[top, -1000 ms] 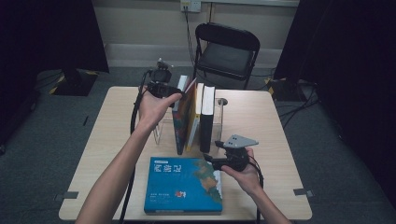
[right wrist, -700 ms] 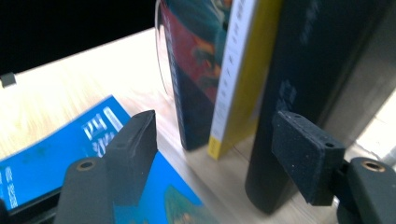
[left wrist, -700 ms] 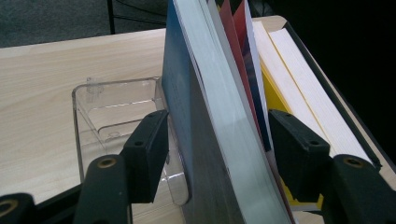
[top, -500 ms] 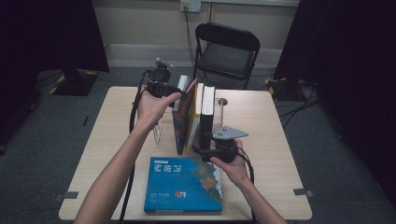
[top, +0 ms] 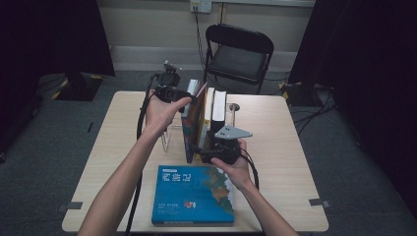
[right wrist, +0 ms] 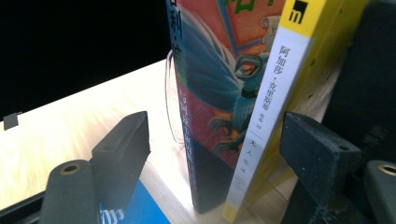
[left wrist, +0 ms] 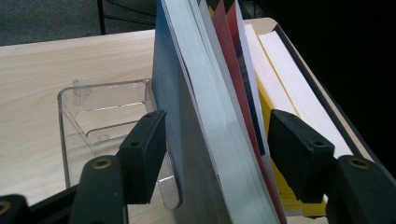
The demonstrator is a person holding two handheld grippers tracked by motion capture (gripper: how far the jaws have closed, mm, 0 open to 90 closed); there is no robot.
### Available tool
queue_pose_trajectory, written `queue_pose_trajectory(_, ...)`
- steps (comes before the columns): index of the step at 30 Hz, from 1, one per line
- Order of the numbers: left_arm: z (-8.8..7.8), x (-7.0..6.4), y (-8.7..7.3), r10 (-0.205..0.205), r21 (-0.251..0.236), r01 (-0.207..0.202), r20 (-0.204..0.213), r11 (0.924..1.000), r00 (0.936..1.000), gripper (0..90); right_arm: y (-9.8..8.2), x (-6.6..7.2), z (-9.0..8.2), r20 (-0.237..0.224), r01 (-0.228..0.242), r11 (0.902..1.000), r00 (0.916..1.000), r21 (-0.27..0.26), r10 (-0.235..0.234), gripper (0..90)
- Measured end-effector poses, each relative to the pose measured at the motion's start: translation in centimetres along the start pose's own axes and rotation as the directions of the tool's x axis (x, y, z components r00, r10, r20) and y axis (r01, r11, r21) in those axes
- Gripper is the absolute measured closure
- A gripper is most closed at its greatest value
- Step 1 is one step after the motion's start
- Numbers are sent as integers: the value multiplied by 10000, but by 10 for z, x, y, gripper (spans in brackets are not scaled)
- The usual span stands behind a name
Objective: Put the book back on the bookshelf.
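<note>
A row of upright books [top: 204, 115] stands mid-table against a clear plastic bookend [top: 167, 140]. My left gripper [top: 191, 100] is at the row's far end. In the left gripper view it [left wrist: 217, 140] is shut on a leaning blue-covered book [left wrist: 187, 121] and the thin books beside it, with a yellow book [left wrist: 285, 84] under the right jaw. My right gripper [top: 204, 151] is at the near end. Its jaws [right wrist: 219, 144] have just been opening and stand open around a dark illustrated spine [right wrist: 205, 102] and a yellow spine [right wrist: 275, 93], both pads clear of them.
A large blue book [top: 192, 194] lies flat near the table's front edge, just below the right hand. A black folding chair [top: 238, 54] stands behind the table [top: 285, 147]. A small metal post [top: 233, 108] rises to the right of the books.
The right hand moved left and farther up the table, from beside the flat blue book to the front end of the upright row. The left hand stayed put.
</note>
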State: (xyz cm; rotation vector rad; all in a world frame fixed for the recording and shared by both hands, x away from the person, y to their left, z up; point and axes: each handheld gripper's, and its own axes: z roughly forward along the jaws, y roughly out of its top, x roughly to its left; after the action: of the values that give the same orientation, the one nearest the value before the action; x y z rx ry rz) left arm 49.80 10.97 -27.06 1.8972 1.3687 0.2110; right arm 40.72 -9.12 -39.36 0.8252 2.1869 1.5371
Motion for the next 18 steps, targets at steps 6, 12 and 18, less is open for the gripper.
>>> queue_pose_trajectory(6,-2,2,2,-115,-173,119,220,9998,9997,371,4,1,8,-133,-79,10000,9999,28,80,236)
queue_pose_trajectory(12,2,1,4,-194,-49,195,339,9998,9992,327,10,6,19,-266,-102,9999,9996,23,102,226)
queue_pose_trajectory(18,12,-7,9,205,347,-204,-42,9992,9998,293,12,10,26,-318,-2,10000,9995,47,3,224)
